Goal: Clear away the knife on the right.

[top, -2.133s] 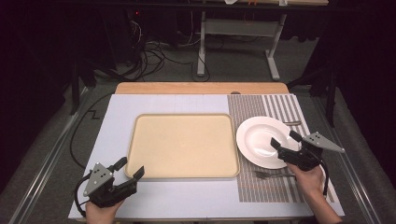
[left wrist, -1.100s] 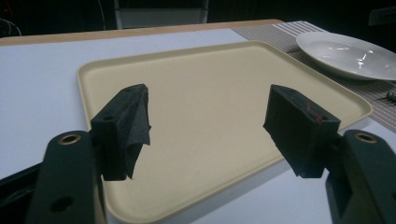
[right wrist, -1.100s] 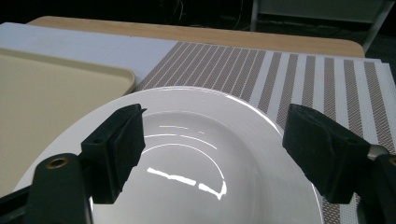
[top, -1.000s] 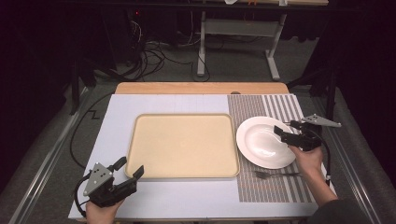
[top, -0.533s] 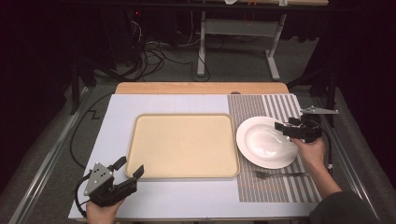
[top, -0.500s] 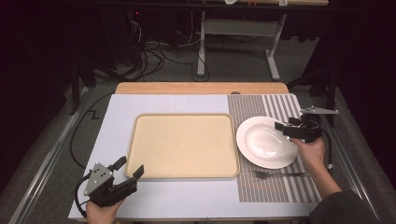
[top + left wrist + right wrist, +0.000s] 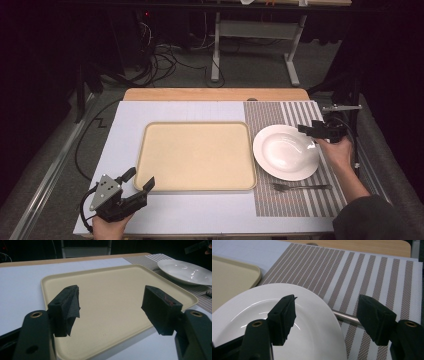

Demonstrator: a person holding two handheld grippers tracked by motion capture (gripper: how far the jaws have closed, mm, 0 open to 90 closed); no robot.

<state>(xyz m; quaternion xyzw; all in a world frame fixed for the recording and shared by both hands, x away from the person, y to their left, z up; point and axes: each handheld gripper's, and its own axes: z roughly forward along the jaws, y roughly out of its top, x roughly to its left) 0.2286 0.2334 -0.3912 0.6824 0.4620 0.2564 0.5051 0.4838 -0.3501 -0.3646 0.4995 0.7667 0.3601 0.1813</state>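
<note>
We hold the right gripper (image 7: 311, 131) with jaws apart astride the far-right rim of the white plate (image 7: 285, 151). A metal utensil handle (image 7: 344, 316) lies under that rim on the striped placemat (image 7: 300, 112). A fork (image 7: 301, 187) lies nearer us. The left gripper (image 7: 137, 182), also spread, sits just before the beige tray (image 7: 195, 156).

Left gripper (image 7: 139, 182): low at 7 o'clock in high view, held in left hand (image 7: 107, 227), jaws pointing toward 2 o'clock, spread wide apart, nothing between pads (image 7: 67, 307) (gap plain in left gripper view).

Right gripper (image 7: 311, 130): at 3 o'clock in high view, right hand (image 7: 339, 151) wrapped behind it, forearm and dark sleeve (image 7: 372, 217) running back toward 5 o'clock. Jaws pointing toward 9 o'clock, parted wide, gripping nothing (gap plain in right gripper view (image 7: 325, 315)).
</note>
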